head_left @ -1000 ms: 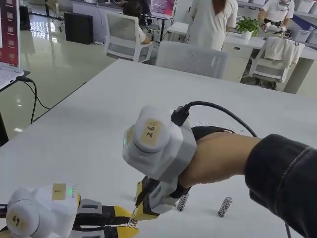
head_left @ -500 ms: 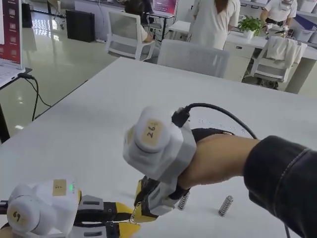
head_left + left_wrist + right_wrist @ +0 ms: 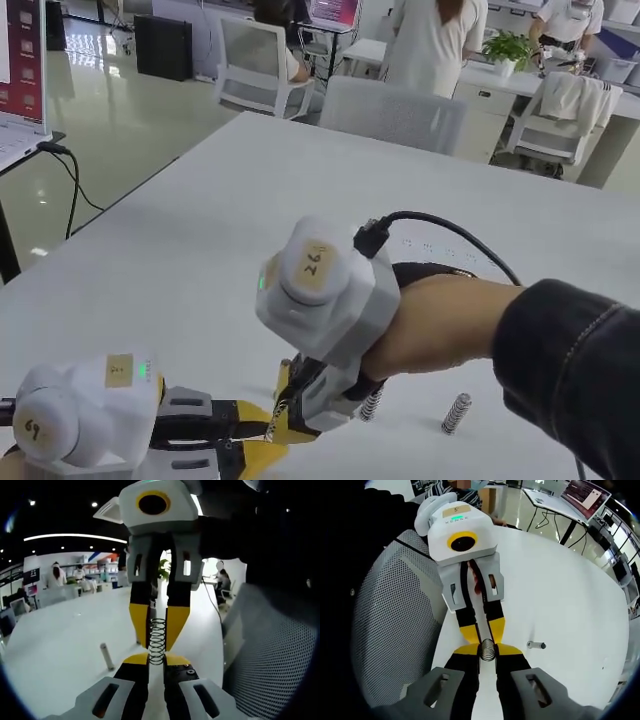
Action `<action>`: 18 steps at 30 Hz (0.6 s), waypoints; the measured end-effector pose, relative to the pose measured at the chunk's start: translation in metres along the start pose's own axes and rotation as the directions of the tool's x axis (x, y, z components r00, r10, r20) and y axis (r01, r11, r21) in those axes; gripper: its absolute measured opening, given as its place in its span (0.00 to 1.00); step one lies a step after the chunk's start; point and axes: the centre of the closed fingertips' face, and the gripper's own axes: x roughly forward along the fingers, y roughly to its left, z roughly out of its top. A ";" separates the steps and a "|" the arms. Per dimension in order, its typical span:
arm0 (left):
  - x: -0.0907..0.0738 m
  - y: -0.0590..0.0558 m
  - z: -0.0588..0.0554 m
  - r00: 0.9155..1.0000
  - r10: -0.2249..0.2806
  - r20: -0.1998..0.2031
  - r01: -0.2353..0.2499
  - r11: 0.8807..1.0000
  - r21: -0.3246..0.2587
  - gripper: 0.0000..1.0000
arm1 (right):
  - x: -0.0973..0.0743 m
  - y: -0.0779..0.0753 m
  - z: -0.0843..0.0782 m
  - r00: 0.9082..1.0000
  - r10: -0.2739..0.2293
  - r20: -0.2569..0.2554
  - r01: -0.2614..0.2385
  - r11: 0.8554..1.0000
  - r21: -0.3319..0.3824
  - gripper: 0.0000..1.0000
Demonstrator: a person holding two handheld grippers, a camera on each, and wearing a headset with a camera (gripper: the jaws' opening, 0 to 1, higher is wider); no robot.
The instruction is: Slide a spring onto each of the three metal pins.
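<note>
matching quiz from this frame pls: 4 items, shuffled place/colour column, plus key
1 held spring
2 loose springs
3 metal pin
4 right tool fingertips

A yellow
B alone on the table, apart from both tools
C between right tool and left tool
D pair on the table by the person's hand

Pairs: 1-C, 2-D, 3-B, 4-A

Glossy coiled-wire metal spring [image 3: 157, 641]; matt white surface [image 3: 200, 230] — smooth; perforated mesh chair [image 3: 270, 650] at 4 o'clock.
</note>
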 end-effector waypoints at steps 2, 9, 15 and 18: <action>0.000 0.000 0.000 1.000 0.000 0.002 0.000 1.000 -0.003 0.02 | 0.000 0.000 0.000 1.000 0.000 0.000 0.000 1.000 0.001 0.09; 0.001 0.001 0.001 1.000 0.007 0.010 -0.007 1.000 -0.006 0.03 | 0.001 -0.002 0.000 1.000 -0.003 -0.010 0.003 1.000 0.005 0.08; 0.000 0.004 0.001 1.000 0.021 0.010 -0.020 1.000 -0.009 0.08 | 0.001 -0.004 -0.001 1.000 -0.004 -0.017 0.004 1.000 0.007 0.08; 0.000 0.005 0.000 1.000 0.023 0.007 -0.023 1.000 -0.016 0.12 | 0.000 -0.005 -0.002 1.000 -0.007 -0.015 0.008 1.000 0.007 0.08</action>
